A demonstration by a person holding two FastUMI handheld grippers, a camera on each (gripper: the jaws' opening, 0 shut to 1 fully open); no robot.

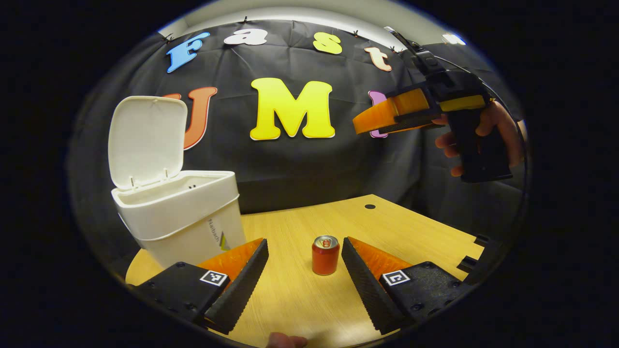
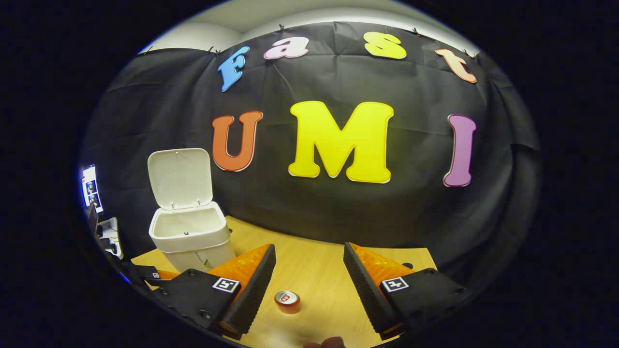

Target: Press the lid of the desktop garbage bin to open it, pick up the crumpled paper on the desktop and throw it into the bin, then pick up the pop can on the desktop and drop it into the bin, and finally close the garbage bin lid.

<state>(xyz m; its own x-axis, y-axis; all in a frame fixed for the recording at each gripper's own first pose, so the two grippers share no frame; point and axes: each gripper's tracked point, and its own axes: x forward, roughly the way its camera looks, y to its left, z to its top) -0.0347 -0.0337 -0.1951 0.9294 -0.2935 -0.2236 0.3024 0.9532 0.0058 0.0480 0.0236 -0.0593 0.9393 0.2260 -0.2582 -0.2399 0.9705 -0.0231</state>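
Left hand-held gripper (image 1: 304,270): its fingers are standing wide apart and gripping nothing, hanging low over the bench (image 1: 300,304). In the left gripper view the pop can is showing in the gap between the fingers, a little ahead of the tips and touching neither of them.

Right hand-held gripper (image 2: 309,285): it is also spread open and empty. In the left gripper view it is showing at the upper right (image 1: 360,125), raised well above the bench, with a hand (image 1: 488,135) wrapping around its dark handle and its fingers pointing toward the bin side.

Pop can (image 1: 325,254): a red can with a silver top is standing upright on the wooden bench, well apart from the bin. In the right gripper view (image 2: 287,301) it is sitting below and between that gripper's open fingers, seen from above so the top is facing the camera.

Garbage bin (image 1: 193,217): the white desktop bin is resting at the left end of the bench, near the black cloth wall. In the right gripper view (image 2: 191,237) its inside is looking pale; what is lying in it cannot be told.

Bin lid (image 1: 146,140): it is standing open, tipped up and back on its hinges at the rear rim, and showing the same way in the right gripper view (image 2: 180,178).

Bench: a light wood top with a small dark round hole (image 1: 370,206) near its far edge.
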